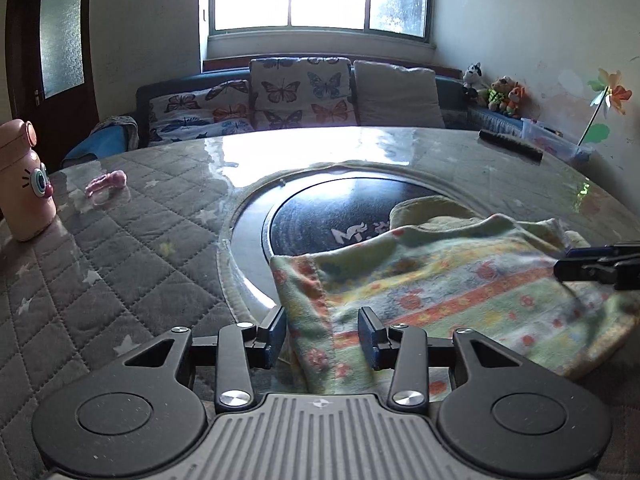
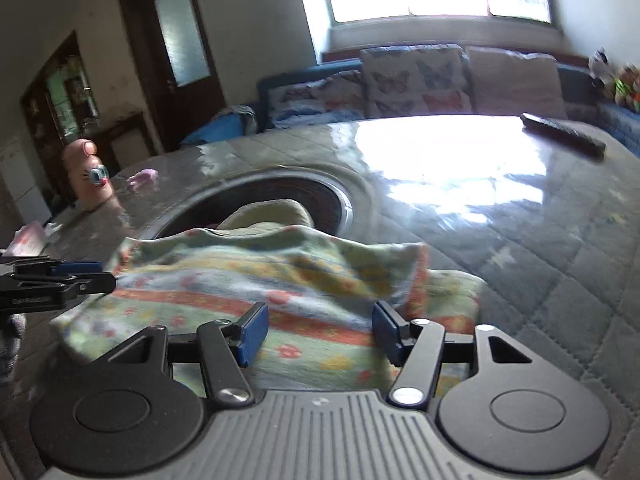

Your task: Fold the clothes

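**Evidently mid-fold: cloth doubled over, both tools spread**

Broadly, the quilted table (image 1: 120, 240) gives a flat bed; on it, partly over the dark round inset (image 1: 320, 216), the striped garment (image 1: 440, 280) lies doubled. Left gripper (image 1: 322, 336) and right gripper (image 2: 320, 332) straddle its near edges, jaws wide, gripping nothing.

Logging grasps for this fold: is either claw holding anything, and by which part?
Nothing is held. The left claw and right claw are both open, poised at the near edge of the patterned cloth.
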`<state>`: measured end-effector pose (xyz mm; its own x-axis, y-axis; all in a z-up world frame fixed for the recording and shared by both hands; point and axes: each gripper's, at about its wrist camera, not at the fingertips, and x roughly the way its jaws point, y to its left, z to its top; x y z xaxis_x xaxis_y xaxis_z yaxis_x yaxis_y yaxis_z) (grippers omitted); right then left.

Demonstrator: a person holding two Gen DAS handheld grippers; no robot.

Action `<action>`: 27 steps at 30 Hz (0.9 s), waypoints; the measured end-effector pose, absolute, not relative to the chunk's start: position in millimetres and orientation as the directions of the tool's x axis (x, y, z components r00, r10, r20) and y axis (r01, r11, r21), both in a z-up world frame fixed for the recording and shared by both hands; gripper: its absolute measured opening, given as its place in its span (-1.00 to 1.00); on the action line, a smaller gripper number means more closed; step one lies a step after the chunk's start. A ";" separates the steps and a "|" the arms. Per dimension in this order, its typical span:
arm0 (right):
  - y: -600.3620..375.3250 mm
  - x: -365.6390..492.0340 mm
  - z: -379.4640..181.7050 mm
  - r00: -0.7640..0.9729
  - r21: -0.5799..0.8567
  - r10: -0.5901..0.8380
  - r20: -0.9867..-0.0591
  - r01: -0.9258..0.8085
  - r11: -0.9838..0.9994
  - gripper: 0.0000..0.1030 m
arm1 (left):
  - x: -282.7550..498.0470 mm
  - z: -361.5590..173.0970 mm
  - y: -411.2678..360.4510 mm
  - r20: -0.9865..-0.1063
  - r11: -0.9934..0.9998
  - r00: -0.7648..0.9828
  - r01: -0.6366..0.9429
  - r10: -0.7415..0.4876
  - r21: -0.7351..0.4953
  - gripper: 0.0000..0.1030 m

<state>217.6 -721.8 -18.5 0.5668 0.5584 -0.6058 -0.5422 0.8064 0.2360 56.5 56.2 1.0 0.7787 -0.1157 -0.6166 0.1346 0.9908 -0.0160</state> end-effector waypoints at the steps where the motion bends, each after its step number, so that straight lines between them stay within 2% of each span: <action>1: -723.4 218.2 -16.2 0.568 0.240 0.557 -0.605 -0.537 0.808 0.11 | 58.2 -0.3 56.9 -0.622 0.991 0.775 0.135 -0.114 -0.014 -0.17; 7: -714.7 235.1 -5.9 0.601 0.224 0.554 -0.577 -0.536 0.814 0.13 | 67.6 0.4 55.5 -0.622 0.990 0.776 0.138 -0.109 -0.001 -0.17; 12: -714.1 257.9 -20.3 0.591 0.247 0.517 -0.619 -0.478 0.843 0.12 | 75.4 -1.6 58.7 -0.626 0.992 0.774 0.127 -0.095 0.006 -0.17; 17: -723.7 250.7 -13.9 0.609 0.249 0.517 -0.602 -0.471 0.846 0.11 | 77.3 -1.4 64.0 -0.627 0.994 0.774 0.112 -0.089 -0.004 -0.17; 23: -720.9 250.9 -17.5 0.597 0.237 0.508 -0.621 -0.475 0.848 0.13 | 85.5 -2.7 62.6 -0.633 0.994 0.770 0.105 -0.079 0.004 -0.10; 27: -718.1 243.2 -12.2 0.609 0.209 0.505 -0.612 -0.492 0.845 0.22 | 90.5 -3.9 66.0 -0.642 0.997 0.764 0.079 -0.057 0.005 0.12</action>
